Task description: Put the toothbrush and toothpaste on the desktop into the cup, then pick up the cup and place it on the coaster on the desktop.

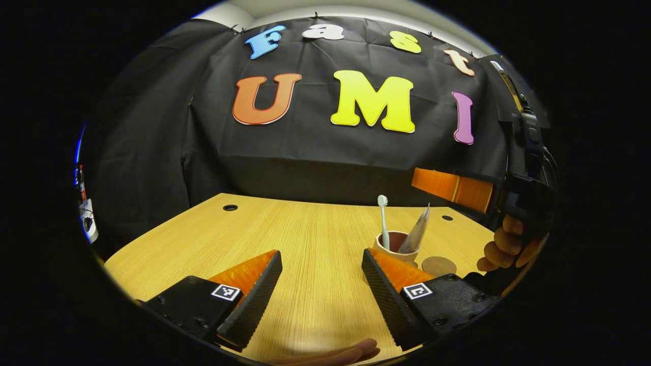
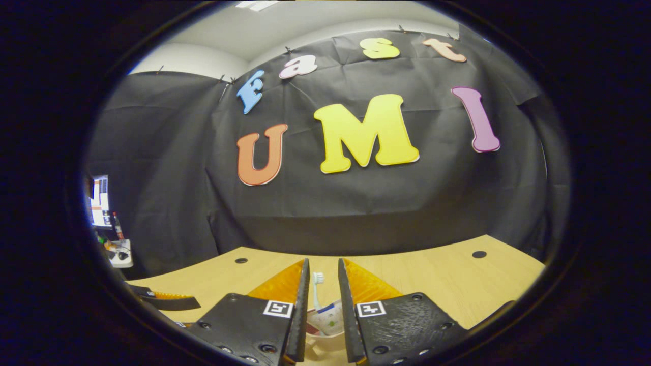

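Note:
A brownish cup (image 1: pixel 395 244) stands on the wooden desktop (image 1: pixel 305 229) with a white toothbrush (image 1: pixel 383 216) upright in it and a toothpaste tube (image 1: pixel 418 231) leaning beside it. A round coaster (image 1: pixel 438 265) lies just right of the cup, bare. My left gripper (image 1: pixel 321 254) is open wide, low over the table, short of the cup. My right gripper (image 1: pixel 424 182), held by a hand (image 1: pixel 503 249), hovers above the cup. In the right gripper view its fingers stand a narrow gap apart (image 2: pixel 323 267) with the toothbrush (image 2: pixel 318 278), the tube (image 2: pixel 329 316) and the cup rim (image 2: pixel 325 341) below, untouched.
Cable holes (image 1: pixel 230 207) (image 1: pixel 447 217) mark the far part of the desktop. A fingertip (image 1: pixel 335 353) shows at the table's near edge. Beyond the left edge stands a side desk with a screen (image 2: pixel 99 201). My left gripper's finger (image 2: pixel 163 301) shows low left in the right gripper view.

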Tool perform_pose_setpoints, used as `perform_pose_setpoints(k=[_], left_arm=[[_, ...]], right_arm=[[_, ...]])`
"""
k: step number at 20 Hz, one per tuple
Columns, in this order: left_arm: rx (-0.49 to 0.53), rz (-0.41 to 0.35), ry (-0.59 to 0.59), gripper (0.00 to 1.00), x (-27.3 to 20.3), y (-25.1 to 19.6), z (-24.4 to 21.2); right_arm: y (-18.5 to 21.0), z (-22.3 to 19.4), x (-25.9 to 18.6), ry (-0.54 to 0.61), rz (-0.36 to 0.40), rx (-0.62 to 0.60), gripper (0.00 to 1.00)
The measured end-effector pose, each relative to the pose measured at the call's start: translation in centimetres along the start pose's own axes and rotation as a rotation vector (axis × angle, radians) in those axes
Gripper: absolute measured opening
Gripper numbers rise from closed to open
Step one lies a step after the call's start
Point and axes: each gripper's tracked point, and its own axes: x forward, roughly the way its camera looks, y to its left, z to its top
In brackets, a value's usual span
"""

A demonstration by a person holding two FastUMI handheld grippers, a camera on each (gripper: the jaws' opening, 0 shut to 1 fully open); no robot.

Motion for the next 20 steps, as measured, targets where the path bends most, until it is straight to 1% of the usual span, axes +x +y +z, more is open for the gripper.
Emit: perform_pose_setpoints(k=[2, 5, 6, 8, 10, 12, 13, 14, 15, 17, 18, 20], left_arm=[[0.015, 0.007, 0.003, 1.0, -0.1, -0.3, 0.2], [0.05, 0.015, -0.013, 1.0, -0.5, -1.0, 1.4], [0.056, 0.021, -0.021, 1.0, -0.6, -1.3, 2.1], [0.056, 0.01, -0.022, 0.99, -0.8, -2.4, 3.2], [0.049, -0.014, 0.009, 1.0, -0.9, -3.8, 4.1], [0.049, -0.045, 0.054, 1.0, -0.8, -5.3, 5.3], [0.055, -0.057, 0.093, 1.0, -0.7, -5.9, 5.5], [0.055, -0.073, 0.143, 1.0, -0.4, -6.6, 5.5], [0.045, -0.091, 0.193, 1.0, -0.1, -7.3, 5.5], [-0.014, -0.164, 0.327, 1.0, 0.4, -9.4, 4.9], [-0.024, -0.182, 0.406, 0.99, 0.7, -10.1, 4.4], [0.017, -0.208, 0.561, 0.99, 0.7, -10.7, 2.9]], right_arm=[[-0.3, 0.9, -0.9, -0.016, -0.005, -0.011, 0.31], [-1.2, 2.6, -3.2, -0.046, -0.013, -0.006, 0.33], [-1.7, 3.1, -4.2, -0.051, -0.015, -0.002, 0.35], [-2.8, 3.9, -6.3, -0.056, -0.023, -0.016, 0.44], [-4.7, 4.9, -8.8, -0.084, -0.051, -0.041, 0.48], [-6.0, 5.4, -11.4, -0.108, -0.06, -0.037, 0.54], [-6.9, 5.4, -12.6, -0.117, -0.07, -0.037, 0.57], [-7.7, 5.3, -13.7, -0.121, -0.078, -0.048, 0.58], [-8.5, 4.8, -14.7, -0.116, -0.083, -0.066, 0.62], [-9.8, 3.6, -16.6, -0.109, -0.083, -0.086, 0.62], [-10.3, 3.3, -17.5, -0.11, -0.079, -0.087, 0.63], [-11.8, 2.0, -18.5, -0.102, -0.08, -0.082, 0.67]])
